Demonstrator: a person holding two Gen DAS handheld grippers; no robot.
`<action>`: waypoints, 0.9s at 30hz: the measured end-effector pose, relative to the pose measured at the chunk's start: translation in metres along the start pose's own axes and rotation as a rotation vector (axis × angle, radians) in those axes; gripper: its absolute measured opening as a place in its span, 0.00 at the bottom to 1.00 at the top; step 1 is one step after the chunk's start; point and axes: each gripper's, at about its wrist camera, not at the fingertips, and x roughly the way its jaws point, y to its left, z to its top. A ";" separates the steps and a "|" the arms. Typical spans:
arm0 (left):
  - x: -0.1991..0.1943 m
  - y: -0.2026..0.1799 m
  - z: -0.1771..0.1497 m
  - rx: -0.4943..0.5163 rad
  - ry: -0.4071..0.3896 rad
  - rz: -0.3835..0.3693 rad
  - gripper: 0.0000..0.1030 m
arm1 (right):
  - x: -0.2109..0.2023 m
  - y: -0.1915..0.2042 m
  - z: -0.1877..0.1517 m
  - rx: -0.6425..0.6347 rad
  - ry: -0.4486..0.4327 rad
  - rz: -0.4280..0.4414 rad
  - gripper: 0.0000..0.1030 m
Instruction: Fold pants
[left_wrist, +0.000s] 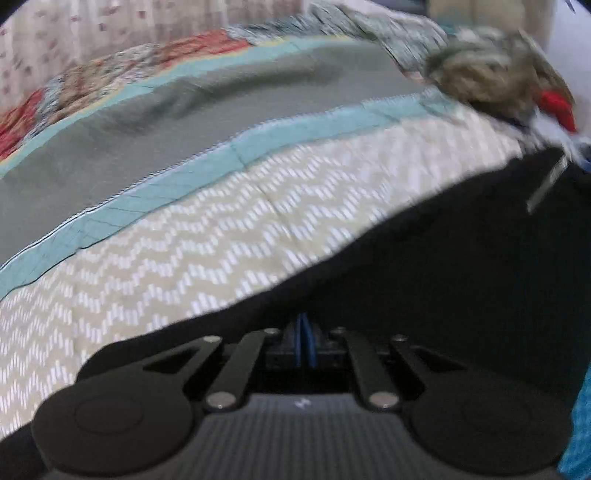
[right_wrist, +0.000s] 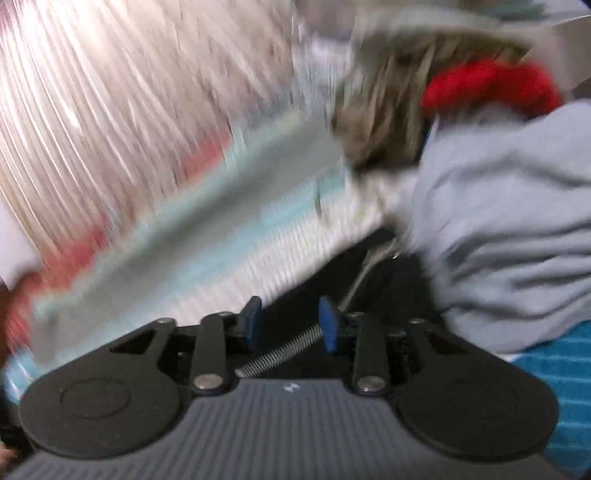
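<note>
Right wrist: grey garment (right_wrist: 509, 221) beside black pants (right_wrist: 369, 280).

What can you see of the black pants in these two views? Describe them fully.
The pants are plain black, soft-looking cloth, lying on the quilt with one long, slightly curved edge against its zigzag panel. A pale drawstring trails across them. The left gripper is shut on their fabric. In the blurred right view they lie under the open right gripper, beside a grey garment.

Heavy motion blur, fisheye bending, soft daylight.
</note>
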 end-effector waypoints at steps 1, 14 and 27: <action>-0.003 0.003 0.000 -0.016 -0.013 0.022 0.08 | -0.018 -0.009 -0.001 0.029 -0.044 -0.001 0.46; 0.007 0.010 -0.013 -0.109 0.062 0.060 0.08 | -0.029 -0.043 -0.040 0.216 -0.034 -0.020 0.46; 0.010 0.009 -0.014 -0.095 0.057 0.063 0.08 | 0.006 0.034 -0.052 -0.266 -0.026 -0.230 0.46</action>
